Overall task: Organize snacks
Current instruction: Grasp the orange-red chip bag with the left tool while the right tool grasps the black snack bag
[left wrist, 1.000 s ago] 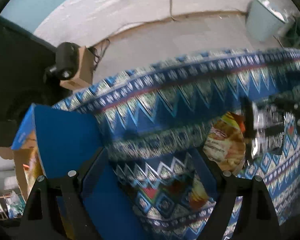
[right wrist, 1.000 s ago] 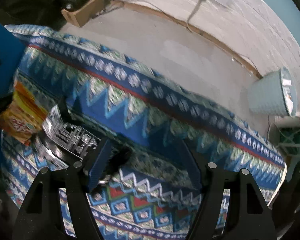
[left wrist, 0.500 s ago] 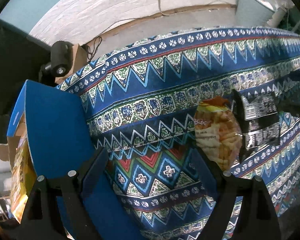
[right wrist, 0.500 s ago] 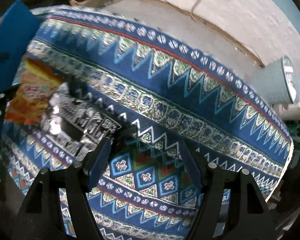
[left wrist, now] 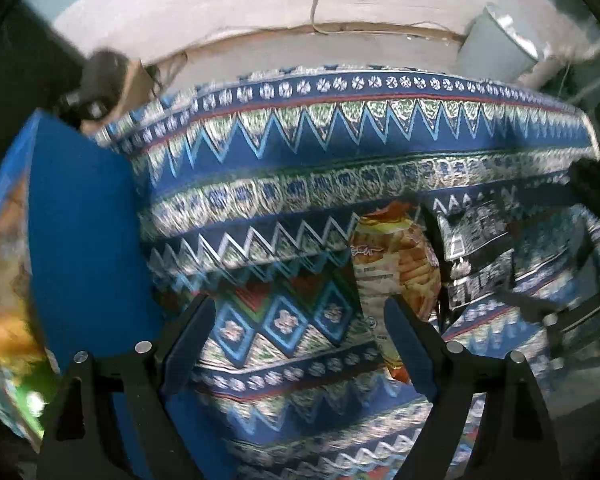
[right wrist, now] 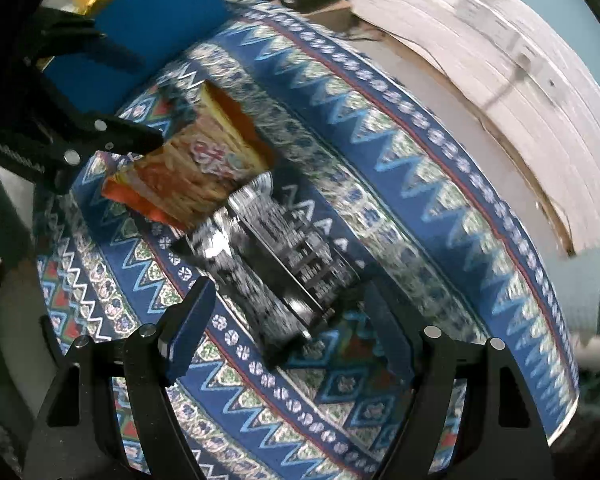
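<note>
Two snack packs lie on the patterned tablecloth (left wrist: 340,152): left to right, blue box (left wrist: 83,232), left gripper (left wrist: 295,328) spread wide and empty, orange chip bag (left wrist: 396,264), black-and-silver packet (right wrist: 283,264) touching it, right gripper (right wrist: 287,320) gaping, unclenched around the packet's end.

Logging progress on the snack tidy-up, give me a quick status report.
Left gripper open, empty. Right gripper open over black-and-silver foil snack packet. Orange crinkly chip bag beside it on patterned blue tablecloth. Blue box left, nothing blocking.
</note>
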A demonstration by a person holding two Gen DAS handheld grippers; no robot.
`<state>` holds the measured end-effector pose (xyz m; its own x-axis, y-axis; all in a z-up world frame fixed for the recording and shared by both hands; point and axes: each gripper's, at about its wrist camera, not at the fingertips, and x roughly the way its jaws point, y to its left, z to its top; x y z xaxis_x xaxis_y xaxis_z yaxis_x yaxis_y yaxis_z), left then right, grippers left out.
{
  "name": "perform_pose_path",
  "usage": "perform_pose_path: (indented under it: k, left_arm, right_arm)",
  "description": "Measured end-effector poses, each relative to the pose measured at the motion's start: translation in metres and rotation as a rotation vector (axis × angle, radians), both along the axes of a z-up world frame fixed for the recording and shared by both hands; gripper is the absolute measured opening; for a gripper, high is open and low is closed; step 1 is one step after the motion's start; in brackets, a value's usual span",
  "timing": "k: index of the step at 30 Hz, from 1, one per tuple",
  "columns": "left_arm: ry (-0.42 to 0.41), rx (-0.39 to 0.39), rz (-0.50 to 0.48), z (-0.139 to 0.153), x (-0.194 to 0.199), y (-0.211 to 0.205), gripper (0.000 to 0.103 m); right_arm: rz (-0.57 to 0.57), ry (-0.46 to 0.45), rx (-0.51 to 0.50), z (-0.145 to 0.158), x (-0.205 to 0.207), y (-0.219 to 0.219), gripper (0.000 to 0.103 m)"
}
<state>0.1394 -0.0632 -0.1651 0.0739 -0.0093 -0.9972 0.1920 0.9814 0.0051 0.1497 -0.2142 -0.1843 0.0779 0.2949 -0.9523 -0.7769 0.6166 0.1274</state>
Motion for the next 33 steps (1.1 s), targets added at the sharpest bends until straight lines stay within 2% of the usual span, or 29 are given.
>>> perform_pose_path:
  k: [5,12,15,18,21,27,33]
  left_arm:
    - [0.027,-0.04,0.064,-0.01,0.002,0.017,0.088]
    - [0.034,-0.063,0.058,-0.018,0.011,0.033,0.088]
    - [0.024,-0.065,0.047,-0.013,0.011,0.026,0.088]
    - [0.022,-0.076,0.054,-0.008,0.01,0.02,0.088]
    - [0.02,-0.089,0.06,-0.004,0.01,0.011,0.088]
    - [0.001,-0.093,0.051,0.006,0.008,-0.008,0.088]
    - [0.008,-0.12,0.07,0.005,0.008,-0.017,0.088]
  right_arm:
    - [0.096,-0.014,-0.023,-0.011,-0.002,0.018,0.078]
    - [0.161,-0.039,-0.066,-0.028,-0.004,0.036,0.078]
    - [0.135,-0.043,-0.086,-0.037,-0.001,0.041,0.078]
    - [0.094,-0.017,-0.122,-0.048,0.009,0.033,0.07]
    - [0.024,0.013,-0.079,-0.046,0.012,0.022,0.064]
    - [-0.121,0.034,-0.031,-0.047,0.018,-0.008,0.063]
    - [-0.192,0.017,-0.031,-0.043,0.013,-0.023,0.063]
